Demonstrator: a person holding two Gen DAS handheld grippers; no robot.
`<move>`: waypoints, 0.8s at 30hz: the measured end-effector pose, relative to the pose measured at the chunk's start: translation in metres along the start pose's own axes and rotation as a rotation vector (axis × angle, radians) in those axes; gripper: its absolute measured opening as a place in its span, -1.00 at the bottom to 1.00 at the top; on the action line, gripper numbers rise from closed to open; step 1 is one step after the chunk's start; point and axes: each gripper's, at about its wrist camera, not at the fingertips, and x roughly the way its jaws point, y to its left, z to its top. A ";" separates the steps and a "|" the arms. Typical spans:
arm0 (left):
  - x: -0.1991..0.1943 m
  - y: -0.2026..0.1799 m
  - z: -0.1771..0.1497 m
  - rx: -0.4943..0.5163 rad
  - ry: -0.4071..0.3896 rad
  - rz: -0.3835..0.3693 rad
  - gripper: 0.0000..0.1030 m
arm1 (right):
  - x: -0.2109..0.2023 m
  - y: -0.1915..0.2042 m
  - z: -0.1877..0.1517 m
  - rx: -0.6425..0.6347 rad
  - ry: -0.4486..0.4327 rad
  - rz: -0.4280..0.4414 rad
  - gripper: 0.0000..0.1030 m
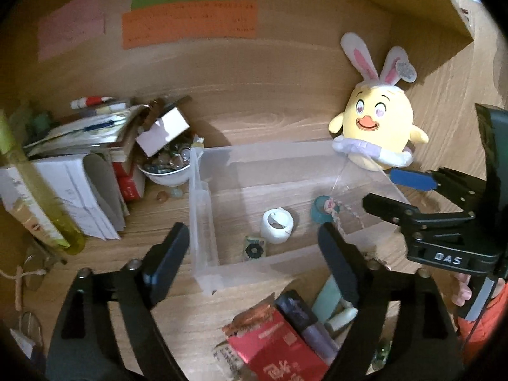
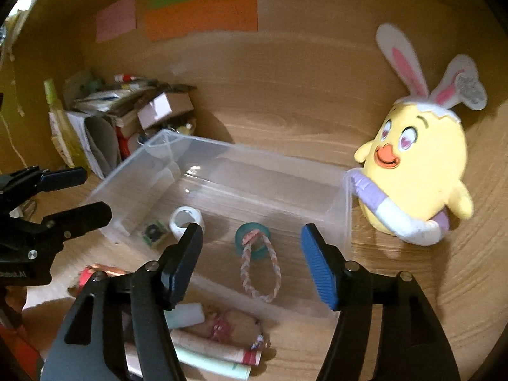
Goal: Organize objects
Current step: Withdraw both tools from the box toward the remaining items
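A clear plastic bin (image 1: 203,209) (image 2: 344,209) stands on the wooden desk. Inside lie a white tape roll (image 1: 277,225) (image 2: 185,220), a small patterned card (image 1: 253,247) (image 2: 154,231) and a teal ring with a braided cord (image 1: 325,211) (image 2: 254,241). My left gripper (image 1: 254,254) is open and empty over the bin's near wall; it shows at the left of the right wrist view (image 2: 79,193). My right gripper (image 2: 250,260) is open and empty above the braided cord; it shows at the right of the left wrist view (image 1: 393,190).
A yellow chick plush with bunny ears (image 1: 374,127) (image 2: 419,171) leans at the bin's right end. Stacked books and papers (image 1: 79,165) and a bowl of glass stones (image 1: 168,165) sit left. A red packet (image 1: 273,346), tubes and small items (image 2: 216,333) lie in front of the bin.
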 end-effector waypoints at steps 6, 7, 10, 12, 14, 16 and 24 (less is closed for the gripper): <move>-0.024 -0.001 -0.014 -0.001 -0.018 0.031 0.85 | -0.035 0.012 -0.013 -0.021 -0.054 -0.012 0.40; -0.027 0.000 -0.017 -0.005 -0.017 0.032 0.85 | -0.040 0.014 -0.015 -0.024 -0.059 -0.009 0.40; -0.033 0.002 -0.025 -0.018 -0.012 0.043 0.86 | -0.052 0.021 -0.025 -0.032 -0.069 -0.001 0.41; -0.036 0.002 -0.031 -0.022 -0.006 0.049 0.87 | -0.059 0.025 -0.032 -0.035 -0.073 0.008 0.41; -0.035 0.004 -0.038 -0.024 0.009 0.054 0.87 | -0.063 0.030 -0.039 -0.037 -0.073 0.015 0.41; -0.033 0.006 -0.044 -0.031 0.026 0.058 0.87 | -0.067 0.034 -0.047 -0.036 -0.068 0.025 0.41; -0.013 0.011 -0.075 -0.058 0.110 0.070 0.87 | -0.077 0.050 -0.075 -0.009 -0.042 0.099 0.41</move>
